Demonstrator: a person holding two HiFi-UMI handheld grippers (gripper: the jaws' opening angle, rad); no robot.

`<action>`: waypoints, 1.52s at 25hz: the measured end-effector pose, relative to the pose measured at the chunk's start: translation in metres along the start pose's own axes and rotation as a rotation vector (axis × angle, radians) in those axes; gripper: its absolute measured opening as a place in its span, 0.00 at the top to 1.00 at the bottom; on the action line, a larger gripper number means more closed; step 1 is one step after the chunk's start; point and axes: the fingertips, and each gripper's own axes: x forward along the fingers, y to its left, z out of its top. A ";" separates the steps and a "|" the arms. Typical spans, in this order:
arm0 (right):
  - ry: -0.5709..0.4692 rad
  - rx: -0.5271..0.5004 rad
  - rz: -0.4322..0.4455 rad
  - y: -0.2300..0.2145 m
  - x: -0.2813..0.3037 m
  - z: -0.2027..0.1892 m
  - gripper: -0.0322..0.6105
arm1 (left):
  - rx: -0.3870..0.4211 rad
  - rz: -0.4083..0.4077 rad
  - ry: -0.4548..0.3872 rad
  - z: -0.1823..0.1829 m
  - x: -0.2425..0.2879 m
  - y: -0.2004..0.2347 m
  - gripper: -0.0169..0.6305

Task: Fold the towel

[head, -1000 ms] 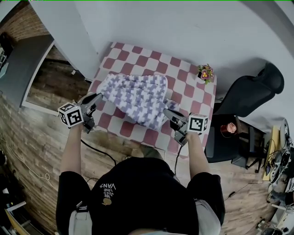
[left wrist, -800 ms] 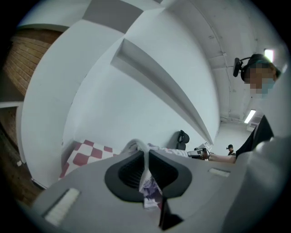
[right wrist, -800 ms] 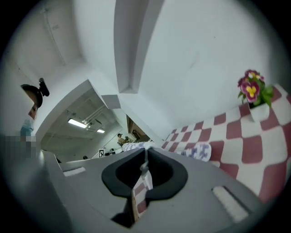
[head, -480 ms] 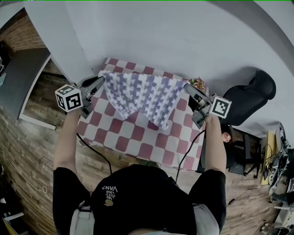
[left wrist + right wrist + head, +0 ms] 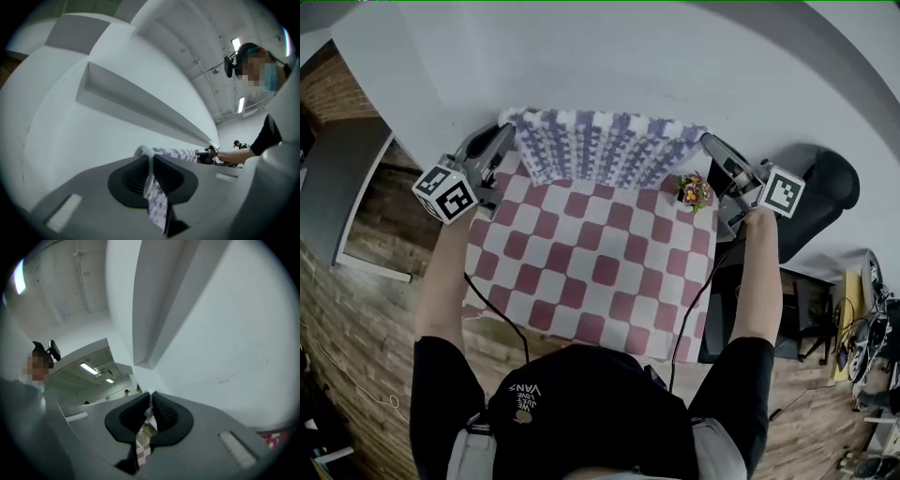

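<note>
Holding one top corner each, I record the left gripper (image 5: 502,141) clenched on the purple-and-white towel (image 5: 605,148), which hangs stretched above the far edge of the checkered table (image 5: 581,281); the right gripper (image 5: 712,148) pinches the opposite corner. Judged light, limp, not fragile; corner grips suit it, since slack cloth sags midway.

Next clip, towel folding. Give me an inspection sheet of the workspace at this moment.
Surface: table under a red-and-white checked cloth, lying flat.
Job's things: purple-and-white towel, lifted off the table, stretched between both tools above its far edge.
Clutter: small flower pot at the far right corner.
Grippers: left tool shut on one towel corner; right tool shut on the other.
Cables: left cable and right cable, dark, hang from the tools.
Surroundings: white wall, black chair at right, wood floor.
</note>
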 end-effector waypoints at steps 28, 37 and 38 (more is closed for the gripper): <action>0.542 0.551 -0.152 0.055 -0.149 -0.405 0.91 | 0.021 -0.238 0.663 -0.314 -0.290 -0.162 0.93; 0.531 0.685 -0.315 0.061 -0.179 -0.458 0.91 | 0.016 -0.285 0.833 -0.348 -0.329 -0.189 0.90; 0.536 0.690 -0.337 0.061 -0.180 -0.460 0.90 | 0.003 -0.280 0.862 -0.351 -0.334 -0.189 0.87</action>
